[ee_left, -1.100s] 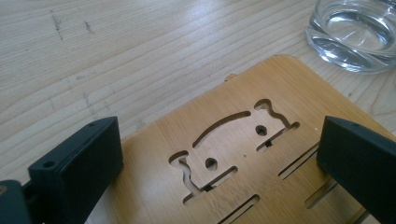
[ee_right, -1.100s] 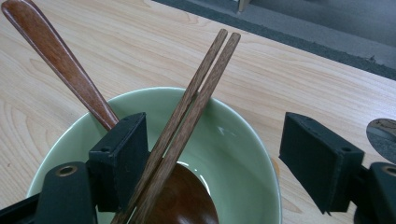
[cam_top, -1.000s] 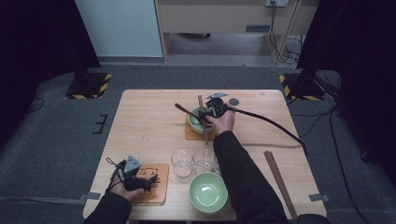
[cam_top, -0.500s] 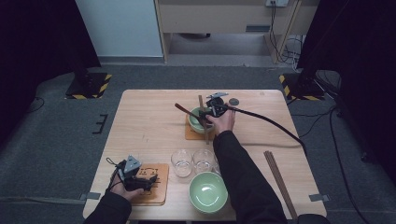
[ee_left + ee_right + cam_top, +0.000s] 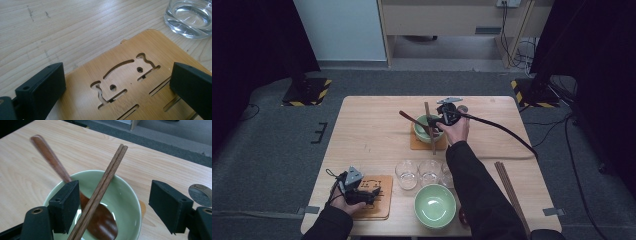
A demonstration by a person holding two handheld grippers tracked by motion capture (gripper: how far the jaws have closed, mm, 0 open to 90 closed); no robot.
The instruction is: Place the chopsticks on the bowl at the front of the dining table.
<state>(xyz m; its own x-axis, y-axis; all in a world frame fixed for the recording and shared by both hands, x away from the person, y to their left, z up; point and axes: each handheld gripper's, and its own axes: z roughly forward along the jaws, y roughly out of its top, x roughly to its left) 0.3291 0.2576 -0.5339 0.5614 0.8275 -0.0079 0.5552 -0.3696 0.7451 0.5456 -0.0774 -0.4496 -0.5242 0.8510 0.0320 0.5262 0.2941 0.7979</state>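
No words, numbers or brand names can be read anywhere; the wooden board [image 5: 140,82] under the left gripper [image 5: 117,87] has only cut-out shapes, not letters.

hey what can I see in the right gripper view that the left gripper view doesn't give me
Right gripper view: a green bowl holding a wooden spoon, a pair of chopsticks laid across its rim, and the right gripper open above it.
Left gripper view: a bamboo coaster with cut-out shapes, a clear glass, and the left gripper open over the coaster.
Both: the pale wooden table and wide-apart black jaws.
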